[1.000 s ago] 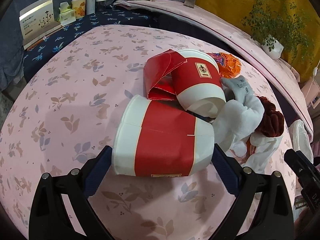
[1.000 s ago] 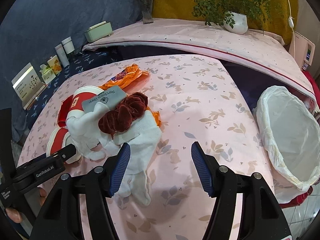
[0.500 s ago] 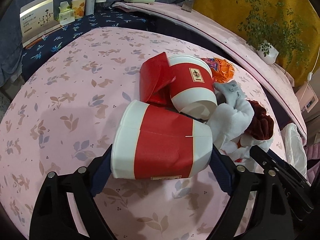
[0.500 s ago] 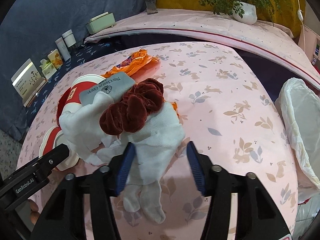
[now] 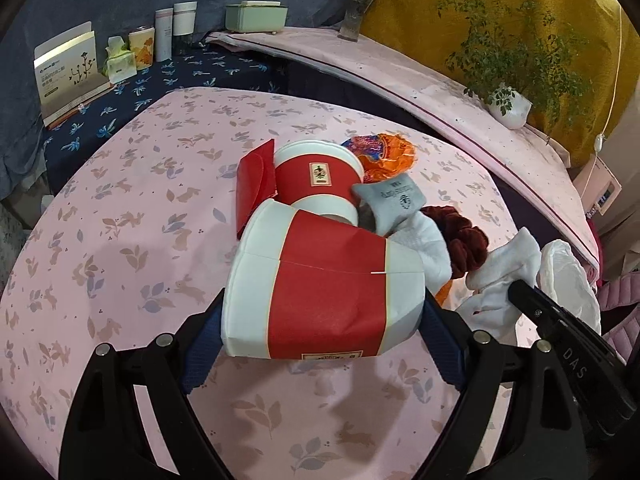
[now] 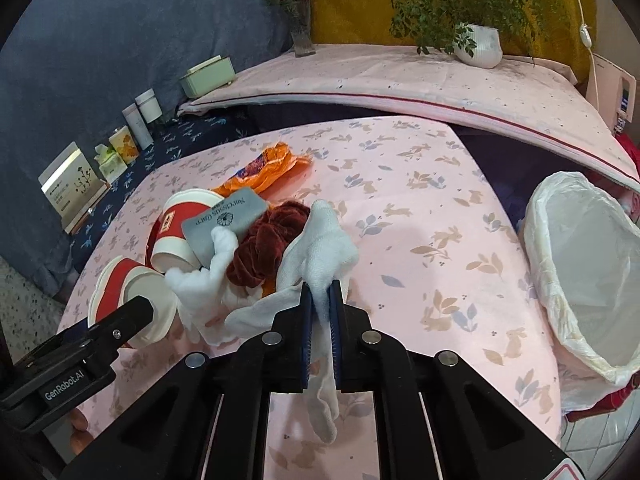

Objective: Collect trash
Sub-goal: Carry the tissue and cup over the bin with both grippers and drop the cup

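My left gripper [image 5: 322,320] is shut on a red and white paper cup [image 5: 324,292] lying sideways, lifted a little over the pink tablecloth. My right gripper [image 6: 320,304] is shut on a white cloth [image 6: 320,252] and pulls it up from the pile. The pile holds a second paper cup [image 5: 318,178], a red folded card [image 5: 254,188], a grey pouch [image 5: 394,198], a dark red scrunchie [image 6: 268,244], another white cloth [image 6: 208,276] and an orange wrapper [image 6: 272,164]. The white-lined bin [image 6: 588,264] stands at the table's right edge.
A raised pink ledge [image 6: 400,84] behind the table carries a potted plant [image 6: 478,44], a flower vase [image 6: 300,36] and a green box [image 6: 206,76]. Boxes and jars [image 5: 120,56] stand on the blue cloth at far left.
My right gripper moved in over the white cloth, shut on it and lifted it. My left gripper tightened on the near cup and raised it slightly.
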